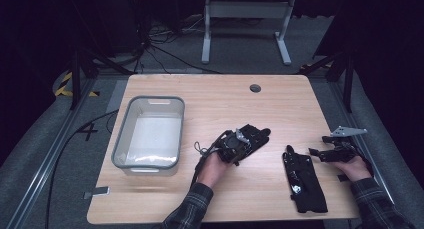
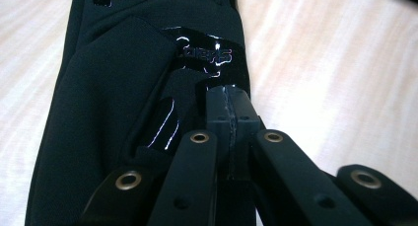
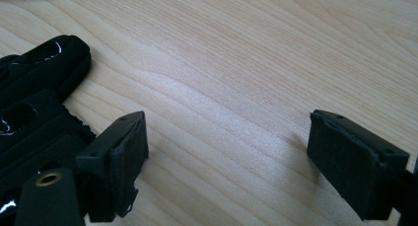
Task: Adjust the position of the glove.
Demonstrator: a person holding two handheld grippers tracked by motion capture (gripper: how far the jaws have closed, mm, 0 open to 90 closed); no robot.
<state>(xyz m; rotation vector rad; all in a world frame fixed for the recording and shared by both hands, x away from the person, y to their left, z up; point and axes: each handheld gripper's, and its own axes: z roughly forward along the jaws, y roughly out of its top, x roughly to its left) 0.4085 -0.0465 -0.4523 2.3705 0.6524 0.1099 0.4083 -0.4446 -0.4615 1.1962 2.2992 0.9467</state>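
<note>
1. Left gripper (image 1: 248, 139) has its jaws squeezed fully together, and they sit right over a black glove (image 2: 148, 88). Can't tell if any fabric is actually pinched, the pads look pressed against each other.
2. Right gripper (image 1: 320, 151) has its jaws spread wide with nothing between them, just bare wood. It sits near the right edge, just beside the second glove (image 1: 304, 181).
3. Count: two black gloves. One lies mid-table under the left gripper, with glossy patches and some lettering on the back. The other lies flat nearer the front edge on the right, fingers pointing away from the person.
4. One clear plastic bin (image 1: 150, 134) with a grey rim, sitting on the left part of the table, well apart from both gloves.
5. Two hands, both in plaid sleeves.
6. Surface is a light wood table (image 1: 225, 99) with rounded corners and a small round grommet (image 1: 255, 88) near the far edge.
7. Room is dark: grey carpet, loose cables and a white table frame (image 1: 245, 24) behind.
</note>
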